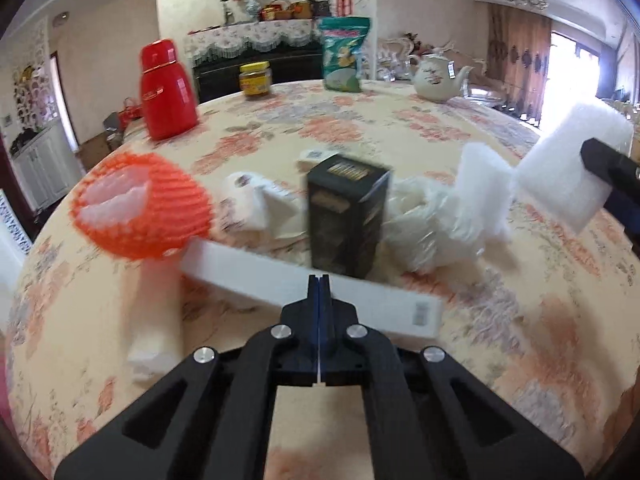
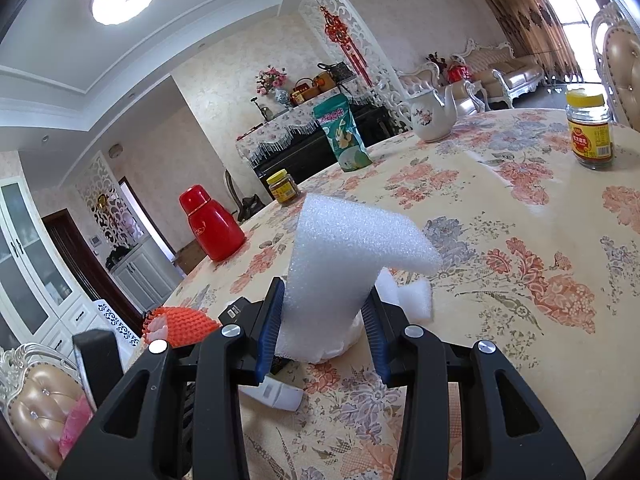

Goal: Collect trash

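My left tongs (image 1: 319, 280) are pressed fully together with nothing between them, their tips just short of a long white box (image 1: 308, 294) that lies flat on the floral tablecloth (image 1: 500, 320), its long axis running crosswise in front of me, the far-left end tucked under an orange foam fruit net (image 1: 140, 206) and the near-right end, with a small printed label, lying a little to the right of my tips. The net is cupped like a bowl, its mouth tilted up to the left, with something pale inside that I cannot make out. Just beyond the white box, dead ahead, a black carton (image 1: 346, 216) stands upright, long axis vertical. Left of it lies crumpled white paper (image 1: 256, 200); right of it a heap of clear plastic wrap (image 1: 420, 224). My right tongs (image 2: 323, 320) are clamped on a white foam sheet (image 2: 340, 256), which stands up between the blue pads (image 2: 269, 320), its top curling over to the right. Farther off, a red flask (image 1: 166, 90) stands to the left, a yellow-lidded jar (image 1: 256, 80) with dark contents and a green pouch (image 1: 344, 54) stand ahead, and a white teapot (image 1: 438, 78) sits to the right.
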